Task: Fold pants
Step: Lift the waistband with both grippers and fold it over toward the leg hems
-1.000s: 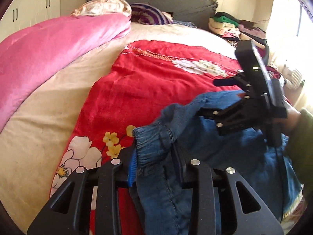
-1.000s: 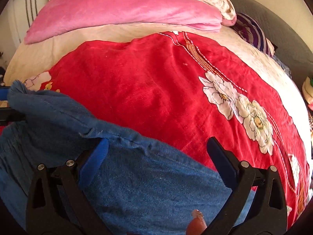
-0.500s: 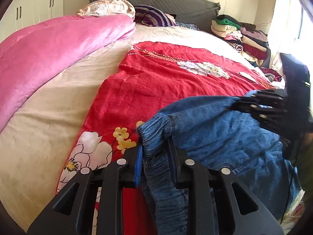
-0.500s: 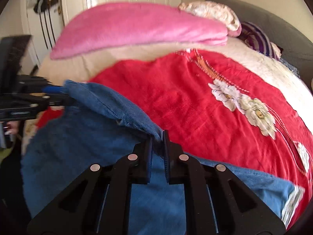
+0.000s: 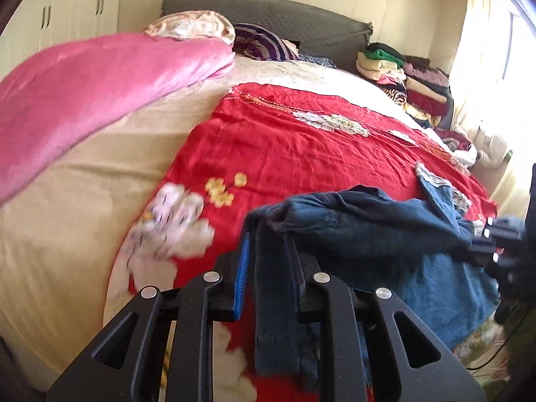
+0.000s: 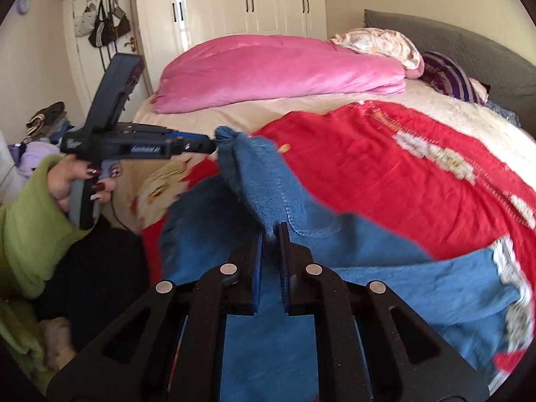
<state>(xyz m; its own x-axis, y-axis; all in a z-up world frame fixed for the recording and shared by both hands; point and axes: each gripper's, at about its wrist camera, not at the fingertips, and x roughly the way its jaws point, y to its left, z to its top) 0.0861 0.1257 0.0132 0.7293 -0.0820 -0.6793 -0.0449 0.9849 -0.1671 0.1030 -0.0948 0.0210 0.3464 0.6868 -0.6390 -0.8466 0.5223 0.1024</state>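
Observation:
Blue denim pants [image 5: 365, 234] hang between my two grippers above a red flowered blanket [image 5: 301, 140] on the bed. My left gripper [image 5: 268, 238] is shut on the elastic waistband at one end. My right gripper [image 6: 270, 231] is shut on the waistband's other end; the pants [image 6: 335, 261] drape below it onto the blanket [image 6: 402, 174]. The legs, with white lace cuffs [image 6: 512, 305], trail on the blanket. In the right wrist view the left gripper [image 6: 214, 145] shows at the left, held by a hand in a green sleeve. The right gripper [image 5: 482, 244] shows at the right edge of the left wrist view.
A pink quilt [image 5: 83, 100] lies along the bed's far side, with pillows [image 5: 191, 26] at the grey headboard [image 5: 284, 16]. A stack of folded clothes [image 5: 402, 80] sits at the bed's far right corner. White wardrobes [image 6: 244, 3] and a door with hanging bags [image 6: 100, 26] stand beyond the bed.
The right gripper closed on the waistband a second ago. Both grippers have since lifted and pulled back, raising the pants' top off the blanket.

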